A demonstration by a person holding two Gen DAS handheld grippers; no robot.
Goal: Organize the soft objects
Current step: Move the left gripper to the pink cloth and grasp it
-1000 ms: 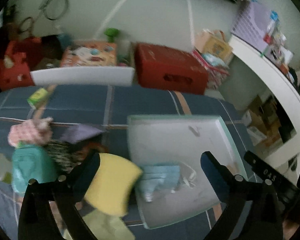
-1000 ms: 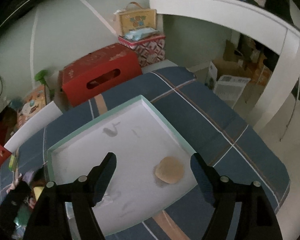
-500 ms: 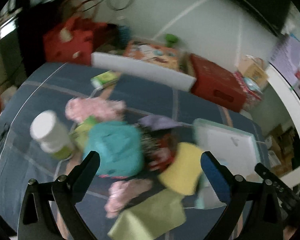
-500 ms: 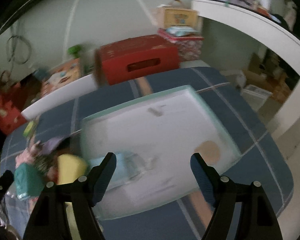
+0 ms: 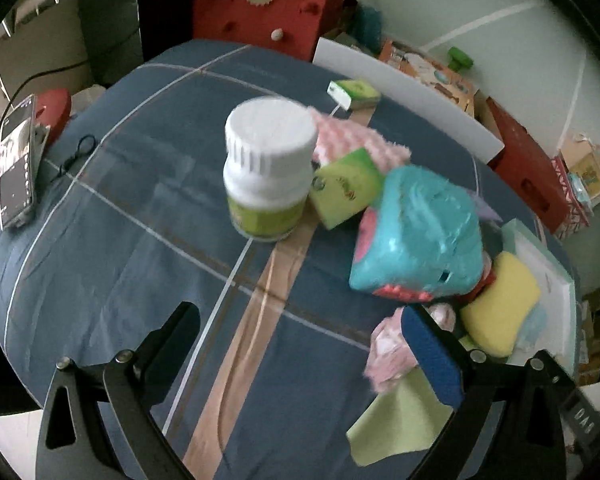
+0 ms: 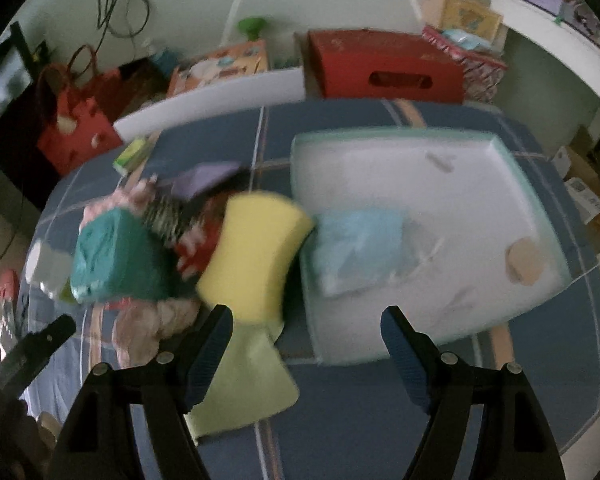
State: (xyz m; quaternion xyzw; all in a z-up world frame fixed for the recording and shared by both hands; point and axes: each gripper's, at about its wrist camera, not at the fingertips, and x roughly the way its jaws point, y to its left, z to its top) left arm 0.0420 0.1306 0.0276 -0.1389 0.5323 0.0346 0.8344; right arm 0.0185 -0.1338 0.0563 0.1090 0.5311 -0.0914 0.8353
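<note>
A heap of soft items lies on the blue checked cloth: a teal tissue pack (image 5: pixel 420 232) (image 6: pixel 116 256), a yellow sponge (image 5: pixel 500 304) (image 6: pixel 256 256), pink fluffy cloths (image 5: pixel 356 140) (image 6: pixel 148 332), a light green cloth (image 5: pixel 396 420) (image 6: pixel 244 384) and a purple cloth (image 6: pixel 204 176). The white tray (image 6: pixel 460 176) (image 5: pixel 556 276) holds a pale blue pack (image 6: pixel 360 248) and a tan round pad (image 6: pixel 526 260). My left gripper (image 5: pixel 300 344) is open over bare cloth, left of the heap. My right gripper (image 6: pixel 306 344) is open, hovering between sponge and tray.
A white-capped bottle (image 5: pixel 268 168) stands upright beside a green sponge (image 5: pixel 346 192). A small green box (image 5: pixel 354 92) lies at the far edge. A phone (image 5: pixel 16 164) rests at the left edge. Red boxes (image 6: pixel 384 68) and bags (image 5: pixel 268 8) line the wall behind.
Both views have swung left, away from the tray and towards the heap. The left gripper now faces the bottle and the teal pack. Both grippers stay open.
</note>
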